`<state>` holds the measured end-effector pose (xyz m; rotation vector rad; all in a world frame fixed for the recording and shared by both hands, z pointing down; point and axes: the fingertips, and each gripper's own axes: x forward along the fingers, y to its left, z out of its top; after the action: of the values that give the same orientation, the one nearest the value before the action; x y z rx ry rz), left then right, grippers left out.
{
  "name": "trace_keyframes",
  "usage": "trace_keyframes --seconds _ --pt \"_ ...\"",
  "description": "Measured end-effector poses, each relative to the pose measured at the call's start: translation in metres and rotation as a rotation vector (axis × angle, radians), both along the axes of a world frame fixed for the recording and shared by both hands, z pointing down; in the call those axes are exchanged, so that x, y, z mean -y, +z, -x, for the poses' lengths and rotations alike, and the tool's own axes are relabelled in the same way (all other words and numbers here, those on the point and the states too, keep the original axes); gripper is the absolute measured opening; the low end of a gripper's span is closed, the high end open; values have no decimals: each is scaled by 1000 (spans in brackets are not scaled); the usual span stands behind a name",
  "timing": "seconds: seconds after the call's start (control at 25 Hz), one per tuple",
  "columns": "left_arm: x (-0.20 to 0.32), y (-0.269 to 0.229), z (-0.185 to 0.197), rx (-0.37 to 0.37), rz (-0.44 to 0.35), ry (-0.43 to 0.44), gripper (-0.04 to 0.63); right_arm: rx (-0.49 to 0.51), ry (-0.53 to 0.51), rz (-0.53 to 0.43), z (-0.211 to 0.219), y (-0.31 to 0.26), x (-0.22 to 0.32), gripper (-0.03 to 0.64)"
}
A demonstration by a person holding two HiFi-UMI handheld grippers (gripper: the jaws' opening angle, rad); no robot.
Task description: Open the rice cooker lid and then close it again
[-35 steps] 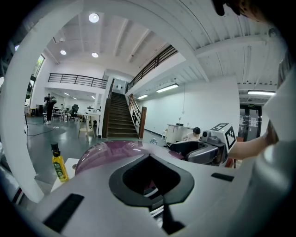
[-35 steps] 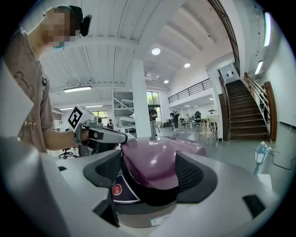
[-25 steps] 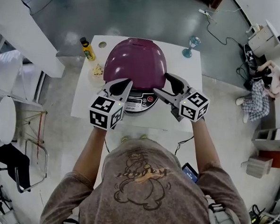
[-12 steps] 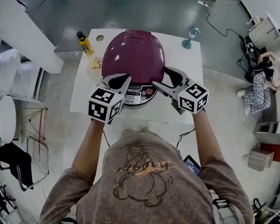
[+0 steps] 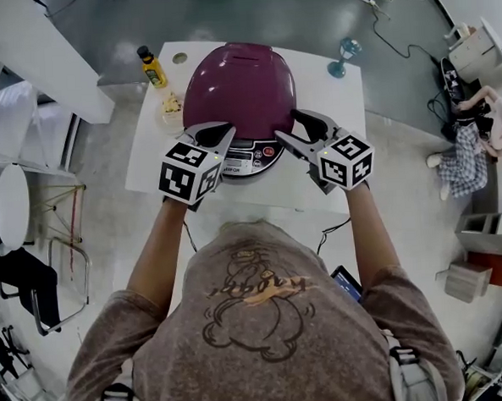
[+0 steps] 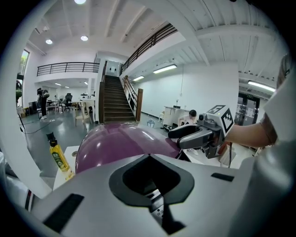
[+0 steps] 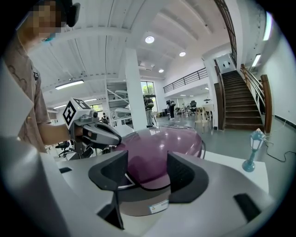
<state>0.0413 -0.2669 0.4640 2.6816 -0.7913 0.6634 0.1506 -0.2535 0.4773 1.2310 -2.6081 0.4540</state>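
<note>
- Cooker (image 5: 240, 90): glossy purple dome lid, shut, over a silver front panel (image 5: 250, 159); it stands mid-table (image 5: 334, 105), which is flat and white.
- Left gripper (image 6: 149, 159): grey jaws together, empty, at the cooker's front left.
- Right gripper (image 7: 147, 173): jaws half apart, just been closing; the cooker shows between them, ungripped.

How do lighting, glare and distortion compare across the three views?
Head view: even overhead light, sharp, straight edges bowed, soft sheen on the glossy purple domed rice cooker lid. Left gripper view: strong fisheye, black corners, bright streak reflections on the lid. Right gripper view: same fisheye, ceiling lamps blown out, a mosaic patch top left.
</note>
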Motion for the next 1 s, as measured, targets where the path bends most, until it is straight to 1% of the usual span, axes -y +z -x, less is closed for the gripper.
trace_keyframes --seconds 0.4,0.56,1.0 --pt "0 0 0 21 -12 -1 20 -7 -5 8 0 0 1 252" --pt "0 1 1 10 -1 -6 20 -18 -11 14 0 1 1 241" --pt "0 3 -1 45 29 13 20 -34 -12 17 0 3 1 235"
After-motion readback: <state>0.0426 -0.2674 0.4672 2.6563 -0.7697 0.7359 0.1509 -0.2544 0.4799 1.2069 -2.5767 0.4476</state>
